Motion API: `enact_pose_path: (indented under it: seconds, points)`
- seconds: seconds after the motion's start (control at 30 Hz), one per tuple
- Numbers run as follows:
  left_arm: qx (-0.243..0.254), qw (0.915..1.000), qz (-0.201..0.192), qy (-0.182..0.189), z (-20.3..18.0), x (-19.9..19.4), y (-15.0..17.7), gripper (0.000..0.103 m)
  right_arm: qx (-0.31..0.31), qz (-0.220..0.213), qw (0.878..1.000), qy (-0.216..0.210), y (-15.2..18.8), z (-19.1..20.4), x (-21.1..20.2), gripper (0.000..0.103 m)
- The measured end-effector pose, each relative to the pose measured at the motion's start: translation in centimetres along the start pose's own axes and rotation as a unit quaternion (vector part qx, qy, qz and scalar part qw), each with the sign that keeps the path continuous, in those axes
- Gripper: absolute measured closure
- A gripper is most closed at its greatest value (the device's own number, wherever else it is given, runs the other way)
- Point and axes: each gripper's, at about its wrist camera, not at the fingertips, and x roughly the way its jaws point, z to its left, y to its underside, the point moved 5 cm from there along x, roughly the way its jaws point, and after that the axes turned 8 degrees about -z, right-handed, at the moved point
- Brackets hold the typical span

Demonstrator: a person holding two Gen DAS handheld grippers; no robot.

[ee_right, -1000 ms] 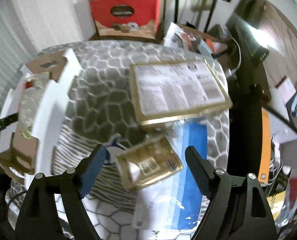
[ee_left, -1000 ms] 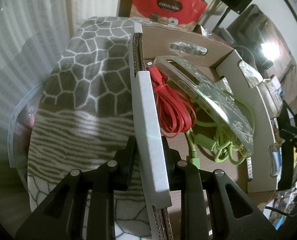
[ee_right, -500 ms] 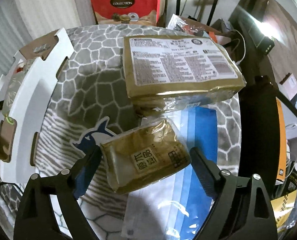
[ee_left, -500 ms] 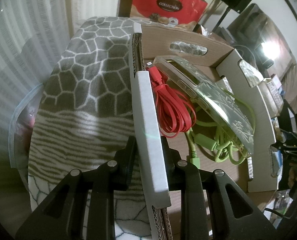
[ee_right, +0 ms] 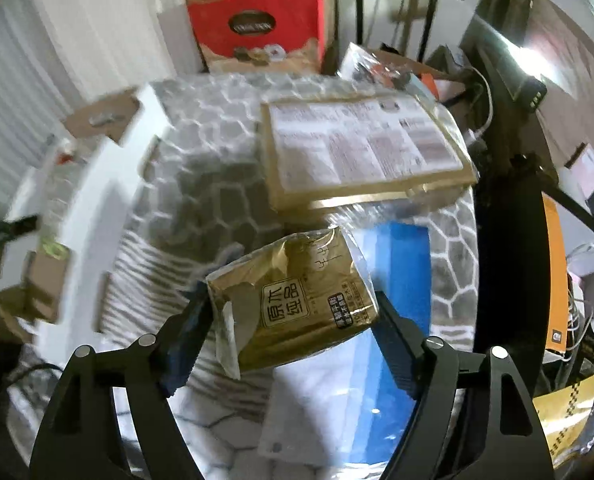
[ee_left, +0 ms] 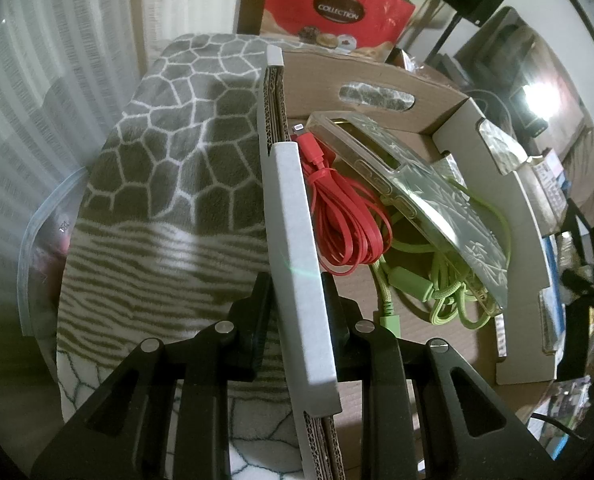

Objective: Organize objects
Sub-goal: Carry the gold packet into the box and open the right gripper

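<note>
My left gripper (ee_left: 297, 292) is shut on the white near wall of a cardboard tray (ee_left: 293, 208) that stands on a patterned blanket. The tray holds a red cable (ee_left: 345, 220), a green cord (ee_left: 429, 288) and a clear phone case (ee_left: 425, 184). My right gripper (ee_right: 293, 304) is shut on a small gold packet (ee_right: 297, 300) and holds it lifted and tilted above the blanket. The tray also shows in the right wrist view (ee_right: 97, 216), at the left, blurred.
A large gold flat pack (ee_right: 361, 152) lies on the blanket (ee_right: 209, 176) behind the packet. A blue and clear plastic bag (ee_right: 381, 320) lies under it. A red box (ee_right: 257, 24) stands at the back. A black stand (ee_right: 509, 240) is at the right.
My right gripper has closed on the small gold packet and lifted it off the blanket, tilting it. My left gripper has kept its hold on the tray wall without moving.
</note>
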Motion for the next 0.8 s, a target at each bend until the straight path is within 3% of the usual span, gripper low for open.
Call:
enact_pose_path:
  seconds: [0.3, 0.47, 0.8]
  points:
    - [0.000, 1.0000, 0.000, 0.000, 0.0, 0.0, 0.0, 0.082, -0.065, -0.038, 0.996, -0.052, -6.5, 8.1, -1.5, 0.023]
    - [0.000, 1.0000, 0.000, 0.000, -0.1, 0.0, 0.0, 0.082, -0.097, -0.027, 0.993, -0.062, -9.9, 13.0, 1.8, 0.023]
    - [0.001, 1.0000, 0.000, 0.003, -0.3, -0.1, 0.1, 0.082, -0.111, 0.009, 0.993, -0.048, -12.7, 16.2, 8.7, 0.021]
